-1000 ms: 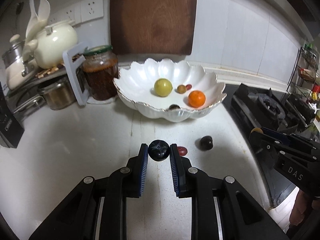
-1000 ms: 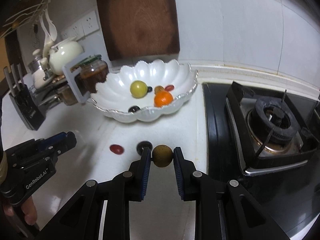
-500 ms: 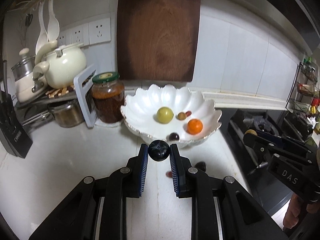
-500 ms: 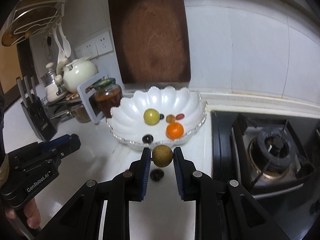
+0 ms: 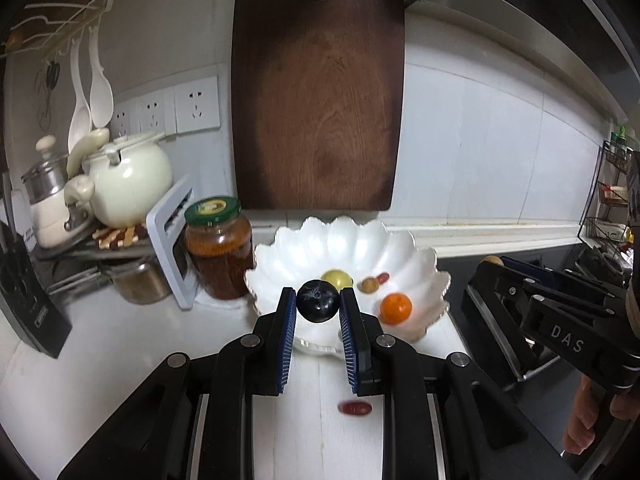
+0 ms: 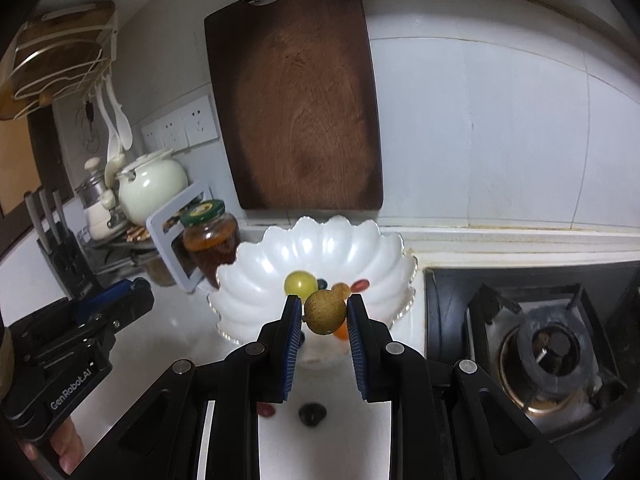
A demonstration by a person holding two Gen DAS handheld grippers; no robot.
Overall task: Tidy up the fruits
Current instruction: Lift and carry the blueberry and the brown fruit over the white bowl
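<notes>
Fruit in both tools: my left tool pinches a dark plum, my right tool a rough brown longan, both near the white bowl. Light, round, likely slippery; I grip across the middle, gently.

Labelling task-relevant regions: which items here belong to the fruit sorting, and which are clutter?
Job:
- dark plum, in left gripper
- brown fruit, in right gripper
- white bowl
- red fruit on counter

Clutter:
- cutting board
- jar
- teapot
- stove
</notes>
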